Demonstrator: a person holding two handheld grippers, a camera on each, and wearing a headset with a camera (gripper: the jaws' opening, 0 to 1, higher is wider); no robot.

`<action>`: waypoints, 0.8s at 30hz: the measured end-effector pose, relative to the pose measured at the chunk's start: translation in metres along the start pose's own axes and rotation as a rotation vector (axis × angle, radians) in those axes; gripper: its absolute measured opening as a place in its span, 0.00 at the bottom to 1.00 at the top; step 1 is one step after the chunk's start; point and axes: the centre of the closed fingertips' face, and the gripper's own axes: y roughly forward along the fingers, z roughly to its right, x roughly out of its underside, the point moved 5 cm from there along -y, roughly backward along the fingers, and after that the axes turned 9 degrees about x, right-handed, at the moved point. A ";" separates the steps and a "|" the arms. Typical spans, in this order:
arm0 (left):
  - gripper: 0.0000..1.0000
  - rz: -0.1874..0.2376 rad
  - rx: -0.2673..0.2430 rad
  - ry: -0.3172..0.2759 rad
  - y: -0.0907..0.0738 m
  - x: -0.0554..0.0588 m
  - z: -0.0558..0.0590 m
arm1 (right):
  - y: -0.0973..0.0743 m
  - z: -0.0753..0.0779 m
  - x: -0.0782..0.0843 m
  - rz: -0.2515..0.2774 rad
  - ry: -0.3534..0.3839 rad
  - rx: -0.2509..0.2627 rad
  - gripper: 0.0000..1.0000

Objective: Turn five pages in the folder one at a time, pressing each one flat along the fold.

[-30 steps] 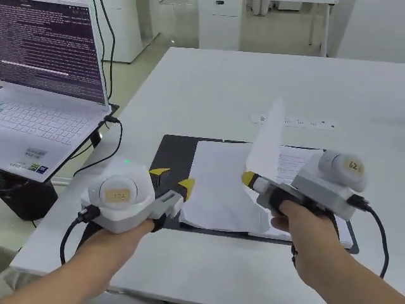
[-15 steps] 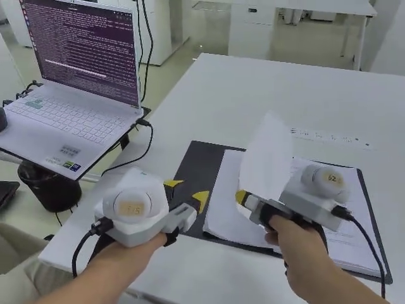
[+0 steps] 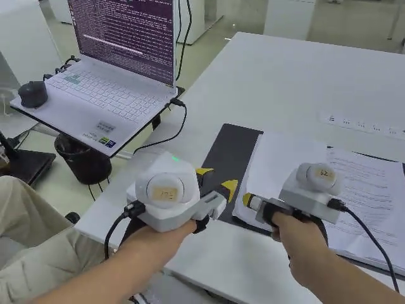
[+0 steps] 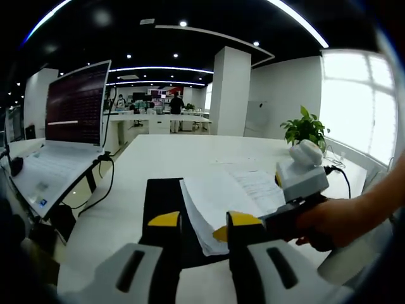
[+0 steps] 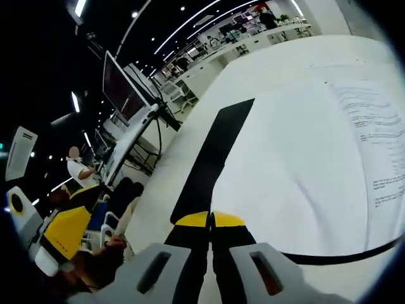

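Lying open on the table (image 3: 285,82): the folder (image 3: 228,149), black cover at left, with a page (image 3: 285,158) resting blank side up beside the printed sheet (image 3: 370,183). Closed tip to tip at that page's near edge: the right hand-held gripper (image 3: 248,200); hard to tell whether pinching paper. Spread wide and gripping nothing, just beside the cover: the left hand-held gripper (image 3: 216,180). Risks: dragging the page askew by pulling away while pinched, or creasing it by pressing off the fold.
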 end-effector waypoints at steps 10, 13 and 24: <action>0.26 -0.030 0.011 -0.010 0.012 0.008 -0.001 | 0.016 0.007 0.014 -0.037 0.001 0.007 0.00; 0.27 -0.040 0.014 -0.010 0.015 0.011 -0.001 | 0.020 0.011 0.019 -0.048 0.001 0.005 0.00; 0.26 -0.099 0.024 -0.009 0.031 0.023 -0.002 | 0.015 0.015 0.026 -0.024 0.008 -0.060 0.01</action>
